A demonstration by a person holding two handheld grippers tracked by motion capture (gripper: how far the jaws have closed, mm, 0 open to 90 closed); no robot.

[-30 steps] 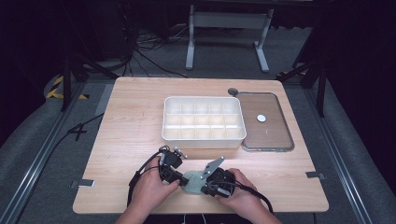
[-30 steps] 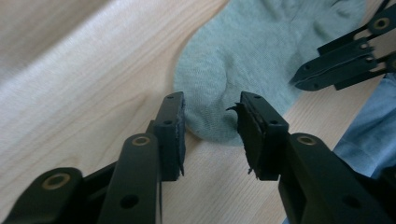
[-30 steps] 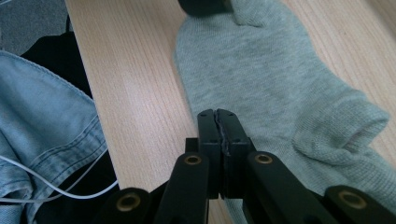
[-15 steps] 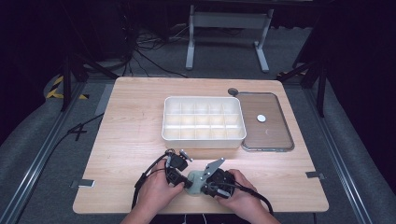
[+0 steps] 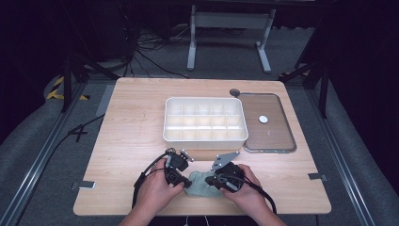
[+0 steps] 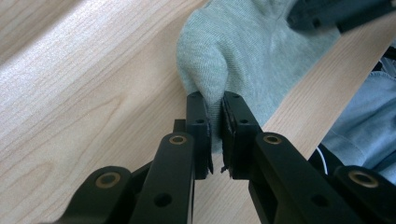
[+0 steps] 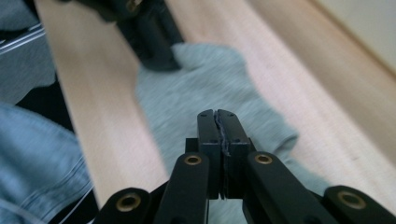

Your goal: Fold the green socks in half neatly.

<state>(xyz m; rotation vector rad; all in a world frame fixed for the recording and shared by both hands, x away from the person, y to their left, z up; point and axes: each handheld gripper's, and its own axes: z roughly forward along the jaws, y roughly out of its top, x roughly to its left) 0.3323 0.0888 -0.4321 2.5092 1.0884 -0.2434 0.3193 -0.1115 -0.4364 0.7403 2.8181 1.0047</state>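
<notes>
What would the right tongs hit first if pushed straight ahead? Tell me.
Probably the left tongs: they stand dead ahead, across the grey-green cloth over which the right tongs point, shut. Depth is hard to judge.

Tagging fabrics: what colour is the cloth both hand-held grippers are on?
Pale grey-green knit cloth; clearest in the left gripper view.

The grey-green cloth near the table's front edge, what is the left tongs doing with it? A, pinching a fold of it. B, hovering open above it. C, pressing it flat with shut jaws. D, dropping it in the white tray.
A: in the left gripper view the left tongs have a raised fold of the cloth clamped between the jaws.
</notes>
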